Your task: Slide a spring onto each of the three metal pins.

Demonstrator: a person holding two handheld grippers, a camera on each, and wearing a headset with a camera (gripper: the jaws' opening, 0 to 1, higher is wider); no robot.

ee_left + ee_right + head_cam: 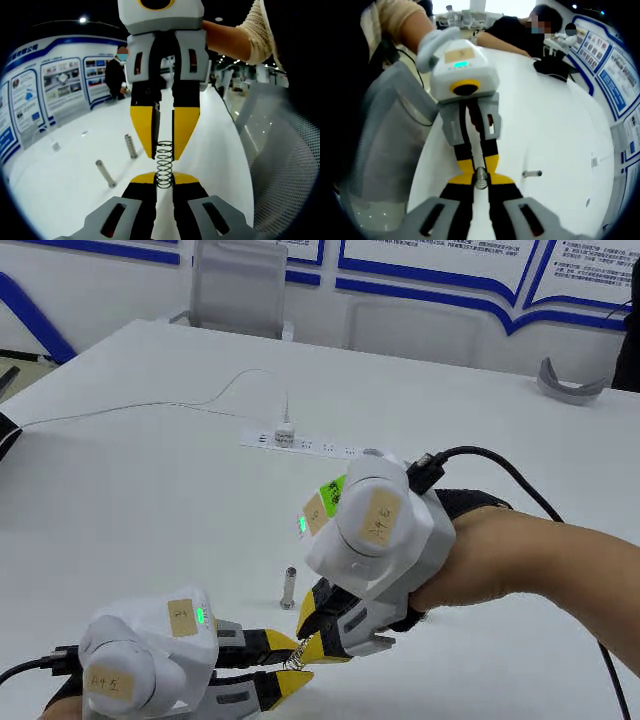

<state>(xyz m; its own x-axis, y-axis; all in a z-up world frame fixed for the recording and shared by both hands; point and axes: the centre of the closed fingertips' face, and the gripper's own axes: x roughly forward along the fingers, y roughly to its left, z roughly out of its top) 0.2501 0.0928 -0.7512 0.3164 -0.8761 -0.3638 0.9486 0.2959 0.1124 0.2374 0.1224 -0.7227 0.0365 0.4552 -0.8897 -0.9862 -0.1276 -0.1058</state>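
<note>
Nearest, over the white table (120, 500), the left gripper (164, 179) pinches one end of a spring (164, 161) in narrow jaws. The right gripper (164, 151) meets it tip to tip and nips the other end (the coil bridges the gap). At ten o'clock in the left gripper view stands a metal pin (105, 172), then a second pin (131, 146), both apart from the spring. In the head view a power strip (300, 443) lies farther off at twelve.
</note>
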